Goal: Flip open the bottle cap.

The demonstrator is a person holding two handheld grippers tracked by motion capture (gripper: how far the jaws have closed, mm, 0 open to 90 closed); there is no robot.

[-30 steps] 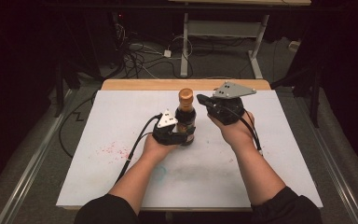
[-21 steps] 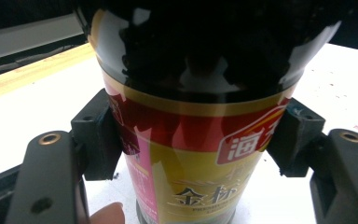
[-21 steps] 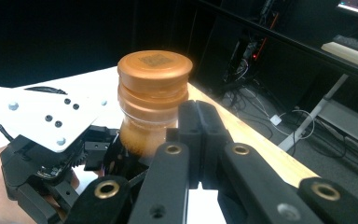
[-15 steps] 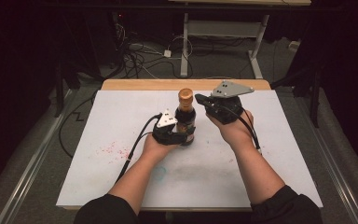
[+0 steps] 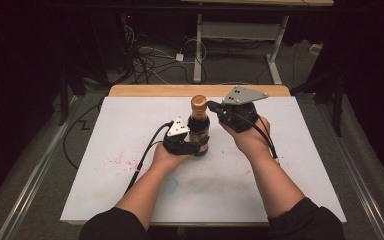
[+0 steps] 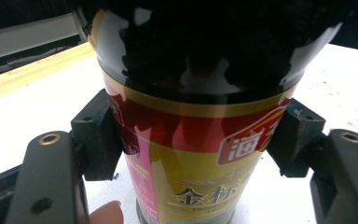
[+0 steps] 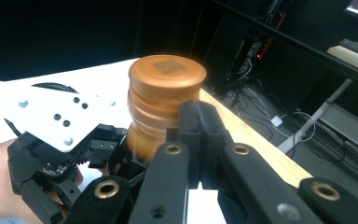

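The bottle (image 5: 199,131) stands on the white mat (image 5: 305,165). The left gripper (image 5: 195,146) squeezes its smooth, slippery-looking body. The right gripper (image 5: 211,105), jaws together, sits beside the bottle's cap (image 7: 164,81).

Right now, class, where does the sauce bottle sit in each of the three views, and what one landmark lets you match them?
High view: the sauce bottle stands upright at table centre, between the two grippers.
Left gripper view: its labelled body fills the middle, clamped between the black jaws.
Right gripper view: its copper cap sits centre-left, just beyond the jaws.
Shared landmark: the wooden table edge behind the bottle.
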